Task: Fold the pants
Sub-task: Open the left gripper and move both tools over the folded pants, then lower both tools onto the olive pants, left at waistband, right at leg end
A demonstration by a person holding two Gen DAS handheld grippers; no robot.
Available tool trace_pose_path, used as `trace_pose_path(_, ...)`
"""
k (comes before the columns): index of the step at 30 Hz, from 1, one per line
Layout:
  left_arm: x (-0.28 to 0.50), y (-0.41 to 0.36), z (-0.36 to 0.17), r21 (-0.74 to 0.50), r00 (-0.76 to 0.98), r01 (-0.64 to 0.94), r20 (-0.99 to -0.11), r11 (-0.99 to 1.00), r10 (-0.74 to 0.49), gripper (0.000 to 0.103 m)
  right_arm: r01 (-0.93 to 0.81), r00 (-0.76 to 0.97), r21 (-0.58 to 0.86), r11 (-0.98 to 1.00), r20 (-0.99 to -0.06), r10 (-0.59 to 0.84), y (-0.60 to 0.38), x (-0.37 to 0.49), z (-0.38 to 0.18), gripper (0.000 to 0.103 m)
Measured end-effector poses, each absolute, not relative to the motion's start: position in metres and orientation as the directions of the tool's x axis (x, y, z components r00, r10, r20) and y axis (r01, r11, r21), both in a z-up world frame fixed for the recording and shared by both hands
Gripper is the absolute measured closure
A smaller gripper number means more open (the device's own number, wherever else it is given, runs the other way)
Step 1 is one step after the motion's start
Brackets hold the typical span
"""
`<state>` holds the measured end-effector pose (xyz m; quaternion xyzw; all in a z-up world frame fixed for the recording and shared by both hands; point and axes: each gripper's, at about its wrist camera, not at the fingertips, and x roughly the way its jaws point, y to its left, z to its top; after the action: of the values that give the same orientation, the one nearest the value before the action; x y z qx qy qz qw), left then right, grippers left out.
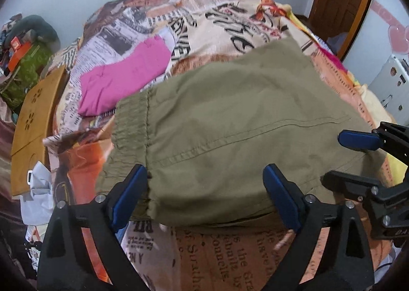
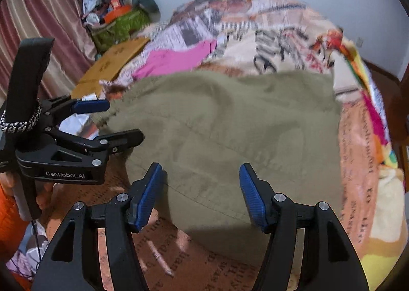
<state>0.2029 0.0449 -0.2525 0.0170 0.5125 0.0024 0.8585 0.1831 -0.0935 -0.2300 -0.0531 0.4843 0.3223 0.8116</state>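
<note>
Plainly, the olive-green cotton pants (image 1: 230, 122) were seen lying folded into a broad, flat bundle on the bed, spread over a quilt printed with newspaper text and orange patches (image 1: 225, 260). Their gathered elastic waistband (image 1: 130, 124) was turned toward the left of the left wrist view, and a stitched seam was seen running across the upper layer.

The left gripper (image 1: 205, 196) was held over the near edge of the bundle with its blue-padded fingers (image 1: 130, 193) spread wide apart. The cloth was seen in the gap between them, but neither pad was pressed on it and nothing was gripped. In the right wrist view the same left gripper (image 2: 115, 122) was seen at the left edge of the pants, just beside the waistband end.

The right gripper (image 2: 202, 193) was held over the near right part of the bundle, its fingers (image 2: 251, 199) parted about halfway, with fabric below the gap and no pinch on it. Its black frame and one blue pad (image 1: 358, 140) were also caught at the right edge of the left wrist view.

Beyond the pants, a folded magenta-pink garment (image 1: 122, 81) was laid on the quilt, well apart from them. A tan wooden board with flower cut-outs (image 1: 35, 117) was seen at the bed's left side.
</note>
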Motion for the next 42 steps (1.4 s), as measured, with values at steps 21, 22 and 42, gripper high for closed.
trace_pose_path(21, 0.175, 0.104, -0.259, 0.112, 0.483, -0.157, -0.858, 0.981, 0.175, 0.001, -0.463, 0.368, 0.213, 0.860, -0.837, 0.405, -0.155, 0.174, -0.231, 0.039)
trace_pose_path(22, 0.174, 0.106, -0.260, 0.103, 0.478, -0.161, -0.862, 0.982, 0.169, 0.001, -0.453, 0.368, 0.206, 0.867, -0.843, 0.393, -0.160, 0.174, -0.232, 0.039)
trace_pose_path(42, 0.181, 0.117, -0.239, 0.082, 0.471, -0.186, -0.867, 0.979, 0.162, 0.001, -0.402, 0.439, 0.189, 0.896, -0.819, 0.370, -0.190, 0.175, -0.215, 0.031)
